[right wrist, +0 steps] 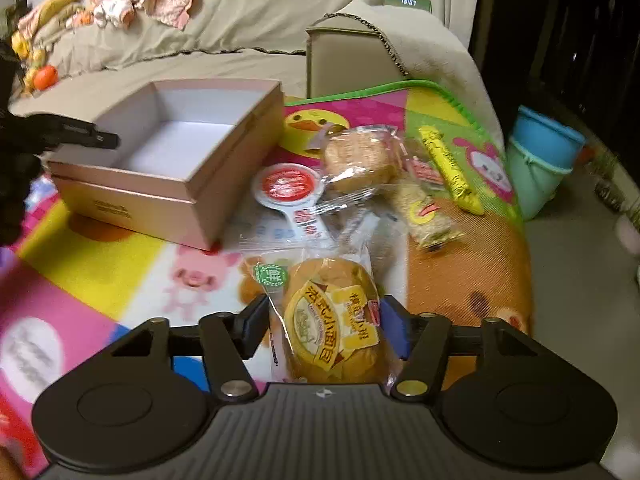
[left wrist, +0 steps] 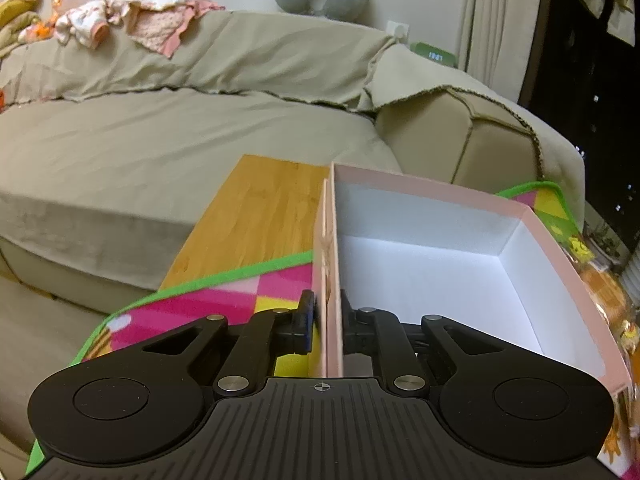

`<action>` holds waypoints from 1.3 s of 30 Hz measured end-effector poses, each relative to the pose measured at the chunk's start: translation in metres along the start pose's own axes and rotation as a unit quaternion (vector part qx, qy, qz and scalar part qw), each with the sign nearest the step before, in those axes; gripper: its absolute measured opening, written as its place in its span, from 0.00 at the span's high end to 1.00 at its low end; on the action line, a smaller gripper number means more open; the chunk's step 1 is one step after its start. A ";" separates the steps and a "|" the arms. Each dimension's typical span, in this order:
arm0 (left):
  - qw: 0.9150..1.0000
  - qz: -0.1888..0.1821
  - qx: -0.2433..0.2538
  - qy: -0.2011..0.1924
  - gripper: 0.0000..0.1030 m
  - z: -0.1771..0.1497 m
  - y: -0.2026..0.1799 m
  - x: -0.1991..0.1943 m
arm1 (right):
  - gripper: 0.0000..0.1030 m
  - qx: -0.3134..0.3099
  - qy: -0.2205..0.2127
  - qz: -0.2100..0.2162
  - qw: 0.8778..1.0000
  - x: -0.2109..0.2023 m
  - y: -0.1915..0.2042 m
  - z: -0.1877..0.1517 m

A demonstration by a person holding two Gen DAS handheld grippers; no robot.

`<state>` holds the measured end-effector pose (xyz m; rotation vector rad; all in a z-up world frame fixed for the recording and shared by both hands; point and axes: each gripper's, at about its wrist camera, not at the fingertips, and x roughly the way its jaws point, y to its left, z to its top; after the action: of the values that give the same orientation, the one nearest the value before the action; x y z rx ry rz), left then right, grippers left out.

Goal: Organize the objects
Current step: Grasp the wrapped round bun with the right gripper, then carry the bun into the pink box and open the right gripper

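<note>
An open, empty pink box [left wrist: 400, 182] with a white inside stands on a colourful play mat [left wrist: 224, 296]. My left gripper [left wrist: 328, 314] is shut on the box's near side wall, one finger outside and one inside. In the right wrist view the same box [right wrist: 132, 196] sits at the left, with the left gripper's finger [right wrist: 106, 141] on its wall. My right gripper [right wrist: 324, 330] holds a wrapped bun [right wrist: 332, 320] with a yellow label. The pads press on both sides of its clear wrapper, low over the mat [right wrist: 100, 264].
More snacks lie on the mat past the bun: a wrapped cake [right wrist: 358, 158], a red-lidded spoon-shaped pack [right wrist: 286, 186], a yellow stick pack [right wrist: 448, 168] and a grain bar [right wrist: 428, 216]. A blue-green bucket [right wrist: 540, 160] stands right of the mat. A covered sofa [left wrist: 160, 140] and a wooden board [left wrist: 256, 216] lie behind.
</note>
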<state>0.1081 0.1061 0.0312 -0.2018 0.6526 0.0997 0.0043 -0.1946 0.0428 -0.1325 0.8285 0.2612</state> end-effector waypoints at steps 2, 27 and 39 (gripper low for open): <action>1.000 -0.002 0.000 -0.003 0.88 0.002 0.000 -0.002 | 0.46 0.010 0.002 0.008 1.000 -0.009 0.003 0.002; 1.000 -0.011 0.024 0.000 0.88 -0.001 0.001 -0.008 | 0.45 0.109 -0.052 0.206 0.971 0.062 0.109 0.177; 1.000 -0.010 0.025 -0.002 0.88 -0.002 0.001 -0.008 | 0.28 0.090 -0.098 0.036 0.990 0.007 0.027 0.088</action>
<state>0.1004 0.1066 0.0342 -0.1608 0.6472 0.0640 0.0637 -0.1478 0.0958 0.0906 0.6583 0.2612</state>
